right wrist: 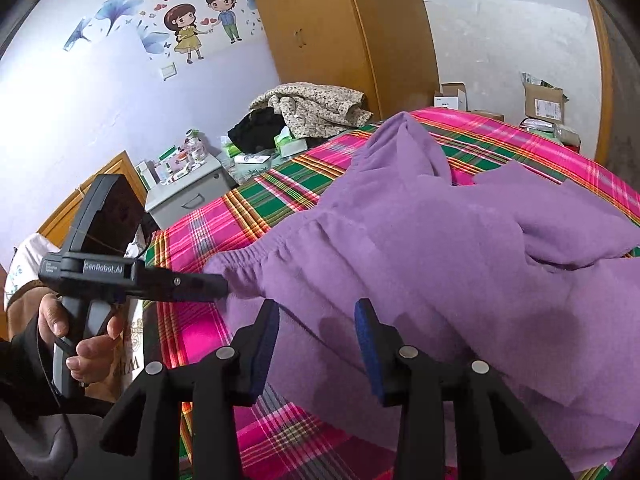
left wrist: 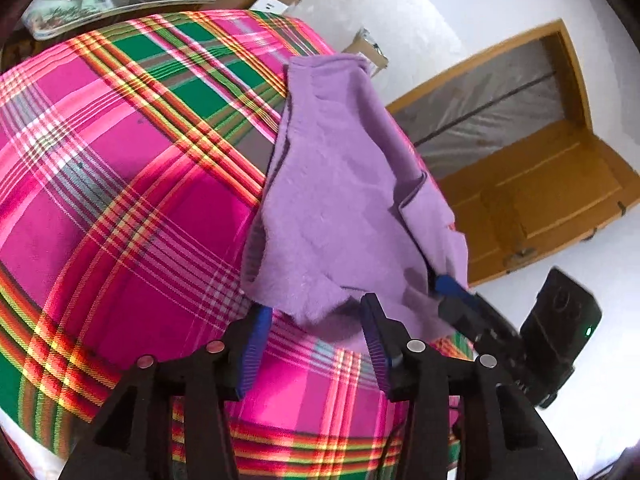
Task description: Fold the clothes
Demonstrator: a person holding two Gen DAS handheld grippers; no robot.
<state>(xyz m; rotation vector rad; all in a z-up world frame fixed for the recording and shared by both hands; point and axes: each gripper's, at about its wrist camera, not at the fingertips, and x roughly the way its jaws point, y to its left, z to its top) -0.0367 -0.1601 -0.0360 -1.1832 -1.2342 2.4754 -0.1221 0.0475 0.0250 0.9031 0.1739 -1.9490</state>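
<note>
Viewing from the left wrist: left gripper (left wrist: pixel 316 344), jaws spread, blue pads clear of the cloth, nothing pinched; purple garment (left wrist: pixel 340 200) lying on the pink-and-green plaid bedspread (left wrist: pixel 120 200), its fuzzy hem just ahead of the fingertips. Right gripper (left wrist: pixel 452 296) enters at the garment's right edge, its blue tips against the fabric; whether it pinches cannot be told here. Behind: wooden door (left wrist: pixel 540 184), cardboard boxes (left wrist: pixel 368 50), no legible writing. From the right wrist: right gripper (right wrist: pixel 316 340), jaws spread over the garment (right wrist: pixel 440 260), pads not pressing. Left gripper body (right wrist: pixel 120 272) lettered "GenRobot.AI", held in a hand (right wrist: pixel 76 340), tip at the elastic waistband (right wrist: pixel 256 256). Surroundings: cartoon wall sticker (right wrist: pixel 200 24) with unreadable script, wardrobe (right wrist: pixel 340 32), grey nightstand (right wrist: pixel 188 192) crowded with bottles, floral clothing heap (right wrist: pixel 316 108), labelled carton (right wrist: pixel 544 100), text too small.
</note>
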